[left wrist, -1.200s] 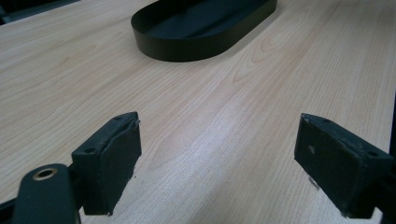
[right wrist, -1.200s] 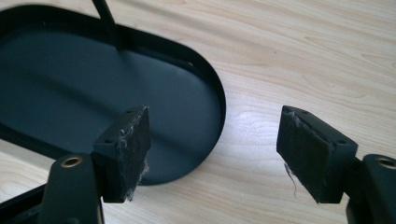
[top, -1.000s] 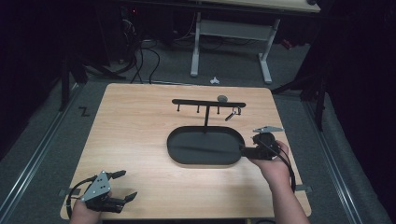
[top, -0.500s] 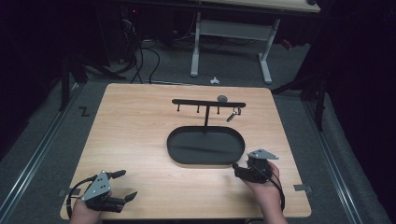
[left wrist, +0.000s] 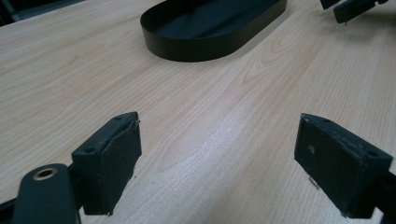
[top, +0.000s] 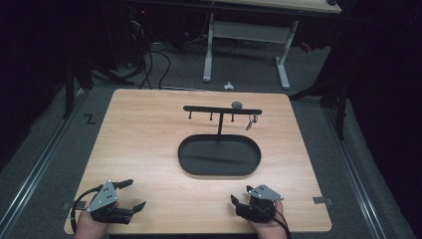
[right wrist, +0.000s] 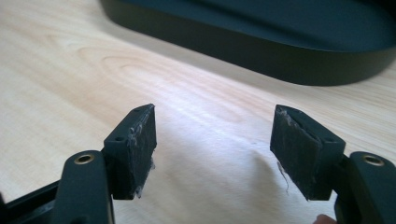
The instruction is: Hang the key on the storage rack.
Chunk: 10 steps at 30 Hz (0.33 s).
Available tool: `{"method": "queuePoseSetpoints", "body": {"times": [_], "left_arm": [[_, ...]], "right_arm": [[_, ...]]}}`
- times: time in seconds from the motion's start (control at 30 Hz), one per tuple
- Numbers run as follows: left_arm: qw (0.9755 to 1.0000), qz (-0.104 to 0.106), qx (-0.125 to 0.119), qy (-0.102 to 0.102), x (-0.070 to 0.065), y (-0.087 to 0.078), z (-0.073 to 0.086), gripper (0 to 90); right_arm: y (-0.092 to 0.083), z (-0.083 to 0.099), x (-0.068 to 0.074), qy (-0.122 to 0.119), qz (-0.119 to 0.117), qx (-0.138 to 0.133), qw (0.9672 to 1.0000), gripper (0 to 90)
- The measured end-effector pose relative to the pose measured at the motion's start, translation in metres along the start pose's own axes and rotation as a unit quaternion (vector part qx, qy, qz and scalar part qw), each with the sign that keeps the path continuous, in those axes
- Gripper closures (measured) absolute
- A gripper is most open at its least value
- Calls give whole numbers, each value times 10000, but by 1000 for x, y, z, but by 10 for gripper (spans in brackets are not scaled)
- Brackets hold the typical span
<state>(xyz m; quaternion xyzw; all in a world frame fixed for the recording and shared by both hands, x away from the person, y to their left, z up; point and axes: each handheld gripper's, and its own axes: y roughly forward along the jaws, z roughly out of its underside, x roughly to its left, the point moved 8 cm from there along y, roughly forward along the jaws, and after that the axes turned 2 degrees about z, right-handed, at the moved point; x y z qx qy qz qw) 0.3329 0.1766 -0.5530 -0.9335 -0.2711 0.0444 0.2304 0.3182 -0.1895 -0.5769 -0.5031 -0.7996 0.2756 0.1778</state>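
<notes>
Light wooden counter (top: 149,144) carried a black oval tray (top: 219,156) at its middle, shallow-walled, interior dark and apparently bare. A thin post rose from the tray's far edge and bore a black T-shaped rack (top: 222,110) whose crossbar ran left to right, with short pegs hanging beneath it. A small metallic item (top: 251,121) hung from the peg nearest the right end of the bar; too small to identify. A small grey round object (top: 237,104) sat on or just behind the crossbar; could not tell which. Left gripper (top: 130,194) was at the near left corner of the counter, held in the person's left hand (top: 92,226), grey three-cornered plate on top, jaws spread wide apart with nothing between them. In the left gripper view the gripper (left wrist: 217,163) showed bare wood grain between its pads, the tray (left wrist: 210,28) well ahead and the tips of the other gripper (left wrist: 352,7) at the upper right corner. Right gripper (top: 238,204) was at the near right part of the counter, held in the right hand (top: 268,229), near the tray's near rim but apart from it, jaws pointing left. In the right gripper view the gripper (right wrist: 212,149) stood parted and empty, pads frayed at the edges, low over the wood, with the tray wall (right wrist: 261,46) just ahead.
</notes>
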Motion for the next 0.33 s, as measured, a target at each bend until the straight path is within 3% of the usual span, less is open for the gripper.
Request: {"method": "queuePoseSetpoints", "body": {"times": [0.2,0.33], "left_arm": [[10000,14,19,3,-2,1,1,153],[10000,60,49,58,-4,-1,3,153]], "right_arm": [[1,-2,1,-77,-38,-95,9999,297],[2,-7,-6,140,31,-180,9997,290]]}}
